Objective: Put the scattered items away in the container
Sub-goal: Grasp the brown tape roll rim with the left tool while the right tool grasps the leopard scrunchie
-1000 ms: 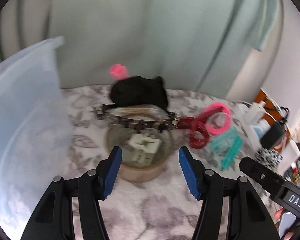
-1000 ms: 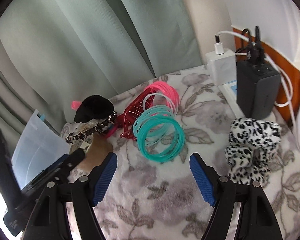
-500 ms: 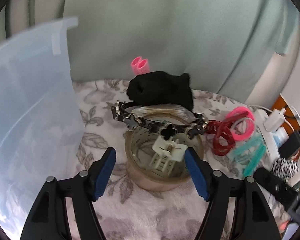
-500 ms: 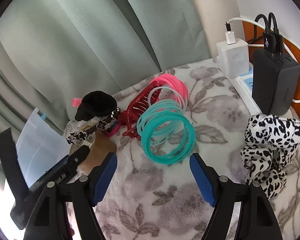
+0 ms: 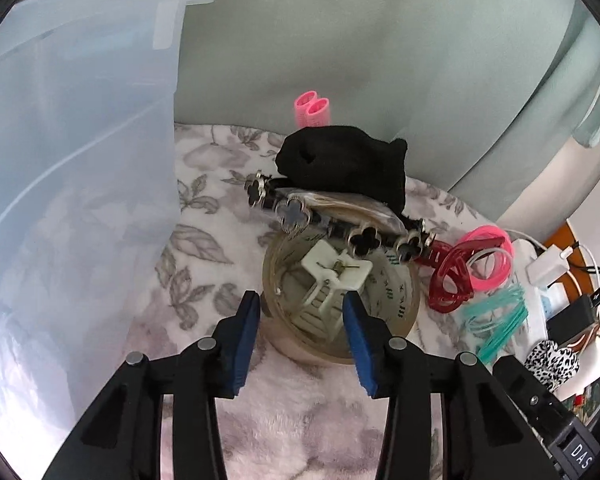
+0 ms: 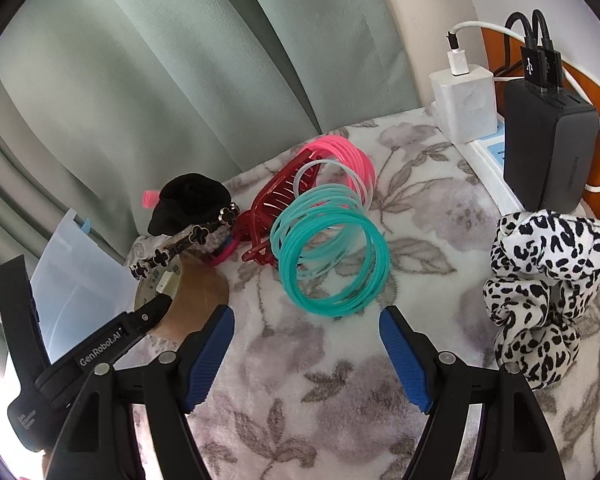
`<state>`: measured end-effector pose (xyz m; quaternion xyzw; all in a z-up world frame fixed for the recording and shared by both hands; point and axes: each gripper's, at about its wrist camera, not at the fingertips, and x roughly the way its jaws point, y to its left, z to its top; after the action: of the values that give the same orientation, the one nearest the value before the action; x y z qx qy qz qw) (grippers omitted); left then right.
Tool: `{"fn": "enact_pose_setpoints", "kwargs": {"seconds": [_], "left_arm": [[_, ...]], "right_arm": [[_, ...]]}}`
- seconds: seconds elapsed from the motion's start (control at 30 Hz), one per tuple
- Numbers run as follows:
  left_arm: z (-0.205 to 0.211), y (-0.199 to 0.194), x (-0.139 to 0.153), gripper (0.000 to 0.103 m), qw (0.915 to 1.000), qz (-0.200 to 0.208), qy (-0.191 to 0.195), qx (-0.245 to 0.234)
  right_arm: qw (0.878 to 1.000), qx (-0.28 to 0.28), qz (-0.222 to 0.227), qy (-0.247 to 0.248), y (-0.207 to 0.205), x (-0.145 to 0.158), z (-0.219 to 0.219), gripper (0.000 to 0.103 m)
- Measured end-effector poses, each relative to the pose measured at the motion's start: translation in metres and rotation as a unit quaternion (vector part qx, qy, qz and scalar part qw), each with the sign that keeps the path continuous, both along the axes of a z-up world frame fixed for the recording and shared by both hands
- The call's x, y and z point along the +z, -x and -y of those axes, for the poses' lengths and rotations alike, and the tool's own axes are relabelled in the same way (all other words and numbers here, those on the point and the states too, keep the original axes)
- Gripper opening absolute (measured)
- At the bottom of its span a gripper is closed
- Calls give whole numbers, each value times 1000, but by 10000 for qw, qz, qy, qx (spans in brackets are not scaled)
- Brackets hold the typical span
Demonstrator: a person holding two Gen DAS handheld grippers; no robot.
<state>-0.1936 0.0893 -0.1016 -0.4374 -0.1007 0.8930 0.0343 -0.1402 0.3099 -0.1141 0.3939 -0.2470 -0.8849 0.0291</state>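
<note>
left gripper (image 5: 300, 320): jaws apart, empty, poised above white plastic claw clip (image 5: 332, 280) inside round tan tape roll (image 5: 340, 320) | right gripper (image 6: 306, 344): jaws wide, empty, near teal plastic bangles (image 6: 332, 256) | translucent plastic container (image 5: 72, 160): left of roll on floral blanket (image 5: 300, 420)

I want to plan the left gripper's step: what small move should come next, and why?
Probably ease the left gripper forward and shut on the white hair claw. Its jaws are open with the claw just ahead between them, lying in the tape roll, still outside the clear container.
</note>
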Motion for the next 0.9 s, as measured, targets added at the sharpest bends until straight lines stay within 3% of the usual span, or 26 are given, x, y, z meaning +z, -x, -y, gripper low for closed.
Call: {"fn": "enact_pose_setpoints", "kwargs": {"seconds": [0.1,0.23,0.33,0.6,0.8,0.9], "left_arm": [[-3,-2,-2,44,10000,16,30,-36],[3,3,-14,47,9988,393,-301,66],[2,-2,-21,47,9981,507,-336,65],[2,-15,-13,21,9995,214,-163,138],[0,-23,-4,9,10000,60,-30,14],[-5,-28,3,7,9999,-52,131,-98]], "right_arm": [[10000,14,-6,30,-1,0,1,78],[10000,22,-53,17,-4,3,1,78],[10000,-25,-74,29,-6,5,-2,78],[9999,-77,-71,43,-11,4,-7,78],[9996,-246,-150,-63,-29,11,-20,78],[9984,-419,-288,-252,-46,23,-30,78]]}}
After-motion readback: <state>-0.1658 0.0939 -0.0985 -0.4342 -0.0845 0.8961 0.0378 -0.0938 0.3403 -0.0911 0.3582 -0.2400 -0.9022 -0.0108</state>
